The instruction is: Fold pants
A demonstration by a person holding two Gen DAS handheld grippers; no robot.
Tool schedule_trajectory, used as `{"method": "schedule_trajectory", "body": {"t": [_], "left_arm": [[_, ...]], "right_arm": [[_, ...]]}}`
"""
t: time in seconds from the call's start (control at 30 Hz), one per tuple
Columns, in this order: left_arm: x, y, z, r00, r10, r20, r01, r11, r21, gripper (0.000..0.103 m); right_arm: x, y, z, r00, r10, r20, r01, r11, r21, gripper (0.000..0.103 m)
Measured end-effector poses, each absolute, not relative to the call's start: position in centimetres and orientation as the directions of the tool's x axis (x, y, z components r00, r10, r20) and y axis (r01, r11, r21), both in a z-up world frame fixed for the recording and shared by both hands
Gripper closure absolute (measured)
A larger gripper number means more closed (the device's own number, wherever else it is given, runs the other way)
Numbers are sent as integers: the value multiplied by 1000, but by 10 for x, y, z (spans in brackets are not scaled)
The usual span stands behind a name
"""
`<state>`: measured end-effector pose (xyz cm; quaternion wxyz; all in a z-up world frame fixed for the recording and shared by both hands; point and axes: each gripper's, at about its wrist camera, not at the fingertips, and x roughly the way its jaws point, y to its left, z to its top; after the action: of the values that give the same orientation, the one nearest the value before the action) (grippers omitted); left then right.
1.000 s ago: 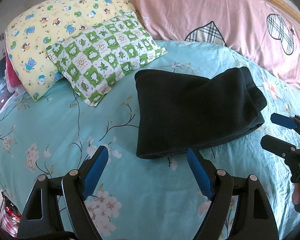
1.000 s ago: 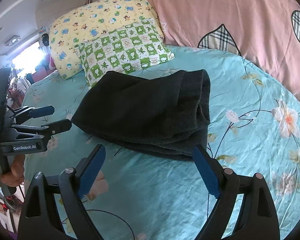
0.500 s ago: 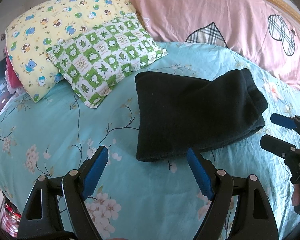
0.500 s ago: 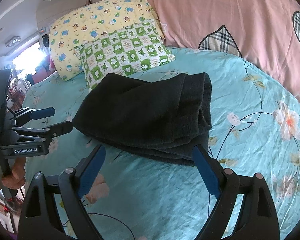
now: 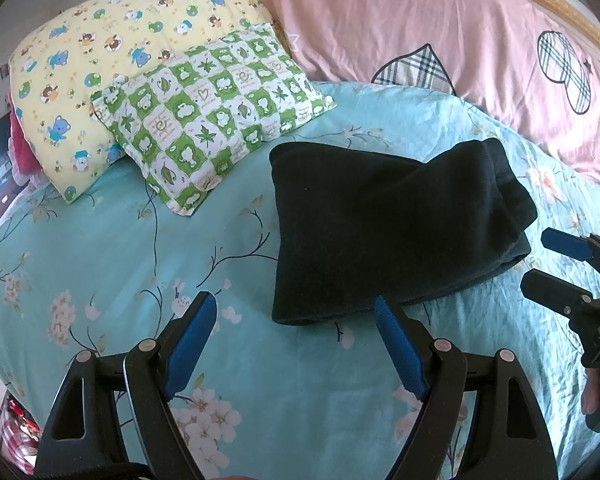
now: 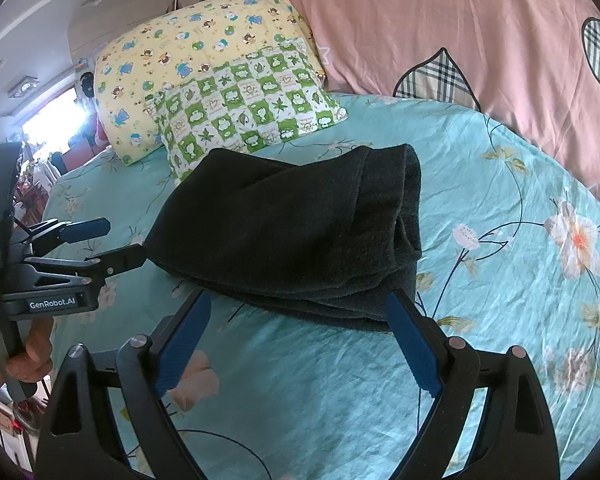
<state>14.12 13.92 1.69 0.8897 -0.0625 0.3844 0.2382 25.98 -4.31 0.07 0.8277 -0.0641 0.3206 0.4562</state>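
Observation:
The black pants point(image 5: 392, 224) lie folded in a thick flat bundle on the teal flowered bedsheet point(image 5: 100, 240); they also show in the right wrist view point(image 6: 300, 232). My left gripper point(image 5: 294, 312) is open and empty, just in front of the bundle's near left corner. My right gripper point(image 6: 298, 308) is open and empty, just in front of the bundle's near edge. Each gripper shows in the other's view, the right one point(image 5: 540, 258) beside the bundle's right end, the left one point(image 6: 120, 240) by its left corner.
A green checked pillow point(image 5: 208, 112) and a yellow cartoon pillow point(image 5: 112, 52) lie at the back left. A pink quilt point(image 5: 440, 28) runs along the back. Furniture and clutter point(image 6: 32, 168) stand beyond the bed's left edge.
Both grippers stay open and nearly still. The views have shifted slightly, so the pants sit a little lower and closer in the frames.

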Motion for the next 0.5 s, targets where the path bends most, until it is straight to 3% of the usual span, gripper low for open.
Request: {"method": "schedule_trajectory", "body": {"t": [0.5], "left_arm": [[152,140,20,592,368,-717,-469,881,66,21]], "right_arm": [[268,-51,4,405,706,-581,-772,605,197,14]]}}
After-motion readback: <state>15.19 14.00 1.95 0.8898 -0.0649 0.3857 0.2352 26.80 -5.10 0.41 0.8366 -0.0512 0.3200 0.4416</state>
